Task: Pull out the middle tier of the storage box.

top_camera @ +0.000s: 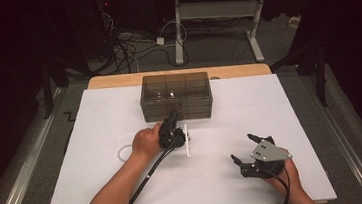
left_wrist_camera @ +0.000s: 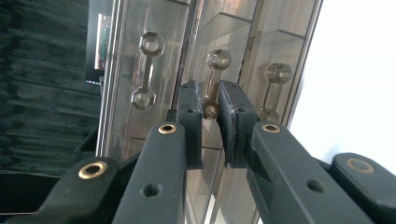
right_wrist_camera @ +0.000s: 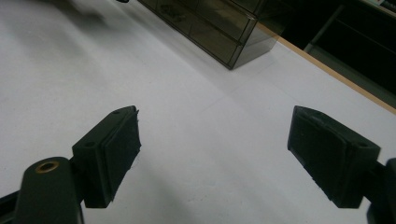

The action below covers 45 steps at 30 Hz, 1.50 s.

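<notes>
While our left gripper (left_wrist_camera: 211, 109) pinches the smoky clear plastic drawer cabinet's (top_camera: 176, 96) middle handle (left_wrist_camera: 214, 81), our right gripper (right_wrist_camera: 215, 154) rests spread wide.

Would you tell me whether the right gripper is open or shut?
Open: the right gripper has its jaws spread wide above the white table, holding nothing.

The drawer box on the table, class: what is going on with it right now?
A person holds a claw in each hand. The left claw is at the front of the smoky drawer box, its jaws nearly closed around the middle drawer handle, not clearly clamped. The right claw rests wide open on the white tabletop, holding nothing. A white stick lies nearby.
</notes>
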### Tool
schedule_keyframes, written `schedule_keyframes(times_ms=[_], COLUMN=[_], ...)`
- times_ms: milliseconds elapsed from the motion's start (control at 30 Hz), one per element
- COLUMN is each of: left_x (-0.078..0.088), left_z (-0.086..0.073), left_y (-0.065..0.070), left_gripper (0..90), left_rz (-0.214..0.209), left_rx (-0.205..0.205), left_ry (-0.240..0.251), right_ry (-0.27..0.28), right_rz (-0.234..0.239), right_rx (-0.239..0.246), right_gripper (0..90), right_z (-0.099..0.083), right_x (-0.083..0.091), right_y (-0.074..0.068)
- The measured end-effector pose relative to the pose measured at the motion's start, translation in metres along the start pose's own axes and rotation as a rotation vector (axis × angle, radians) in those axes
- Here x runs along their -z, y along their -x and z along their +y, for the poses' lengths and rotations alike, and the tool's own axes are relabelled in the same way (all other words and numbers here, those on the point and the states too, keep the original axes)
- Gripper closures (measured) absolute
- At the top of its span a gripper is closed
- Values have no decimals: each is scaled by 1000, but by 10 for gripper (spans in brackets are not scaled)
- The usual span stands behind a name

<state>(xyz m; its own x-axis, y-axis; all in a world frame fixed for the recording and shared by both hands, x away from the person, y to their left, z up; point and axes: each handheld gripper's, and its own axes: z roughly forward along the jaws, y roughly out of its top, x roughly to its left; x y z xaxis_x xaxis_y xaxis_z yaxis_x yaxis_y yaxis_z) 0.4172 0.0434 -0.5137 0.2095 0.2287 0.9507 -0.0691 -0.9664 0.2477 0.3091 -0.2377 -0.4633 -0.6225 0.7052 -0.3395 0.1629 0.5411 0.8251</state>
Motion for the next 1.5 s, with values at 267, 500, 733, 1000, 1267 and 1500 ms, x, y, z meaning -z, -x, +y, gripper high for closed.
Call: schedule_keyframes(times_ms=[267,500,733,1000,1267,1500], left_x=[9,20,35,40,13,-1], left_z=[1,0,2,-16,-54,-59], left_y=[3,3,-3,-39,-79,-77], left_gripper=[786,785,879,878,878,878], left_rz=[-2,-17,-43,-172,-427,-493], left_rx=[21,23,89,365,740,950], left_ry=[1,5,63,113,92,52], right_ry=[-2,-2,-5,-4,-3,-4], right_rz=[-4,-2,4,5,16,24], right_rx=[-3,-7,-8,-8,-11,-40], right_gripper=[179,182,189,194,197,200], right_z=[0,0,0,0,0,-3], right_x=[1,0,-1,0,0,-1], right_y=[0,1,0,1,1,5])
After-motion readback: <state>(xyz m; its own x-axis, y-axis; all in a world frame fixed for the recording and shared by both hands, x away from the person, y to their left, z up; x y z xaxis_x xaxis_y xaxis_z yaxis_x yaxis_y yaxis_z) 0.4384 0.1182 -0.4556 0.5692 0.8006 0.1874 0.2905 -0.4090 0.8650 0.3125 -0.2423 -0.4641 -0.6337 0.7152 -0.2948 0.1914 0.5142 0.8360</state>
